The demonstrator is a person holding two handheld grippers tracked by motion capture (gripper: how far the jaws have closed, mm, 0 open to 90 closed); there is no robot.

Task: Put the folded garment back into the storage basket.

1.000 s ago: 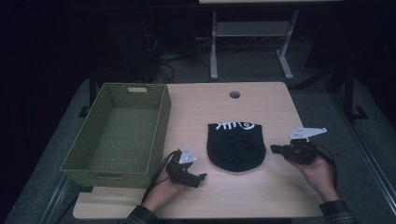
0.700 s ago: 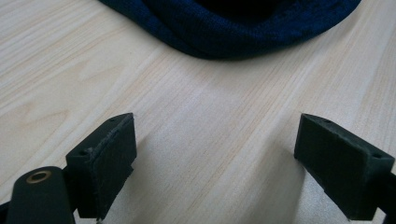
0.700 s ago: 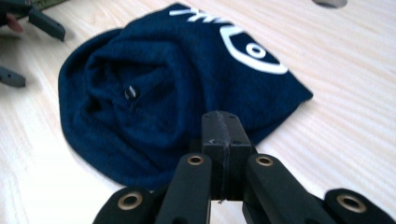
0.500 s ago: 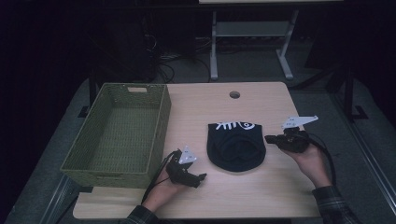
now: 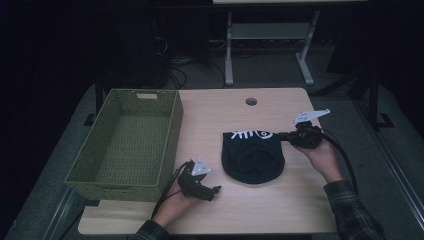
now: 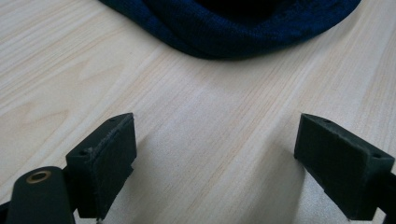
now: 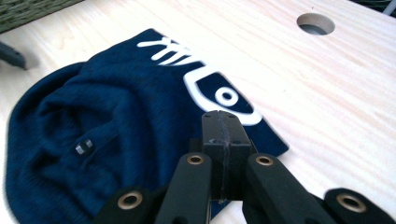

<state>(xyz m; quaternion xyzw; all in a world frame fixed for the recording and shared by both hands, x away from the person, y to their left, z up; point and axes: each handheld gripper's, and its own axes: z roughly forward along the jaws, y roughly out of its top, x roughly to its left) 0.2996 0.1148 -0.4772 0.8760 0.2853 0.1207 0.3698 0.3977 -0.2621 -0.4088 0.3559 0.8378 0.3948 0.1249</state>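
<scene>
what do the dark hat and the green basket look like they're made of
The hat looks like soft knitted fabric, dark navy, with fine ribbing and a white printed or woven design. The basket looks like woven wicker or paper cord, matt olive green, going by its tight weave texture.

Dark cap (image 5: 253, 157) on table (image 5: 220, 107)
Right gripper (image 5: 283, 135) is positioned at its right edge; left gripper (image 5: 216, 189) is rested near-left, beside basket (image 5: 125, 177).

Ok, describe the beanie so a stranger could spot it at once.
On the wooden table, right of the green basket, lies a dark blue knit beanie. It is the one soft thing there, with a white fish-skeleton design at its far edge.
</scene>
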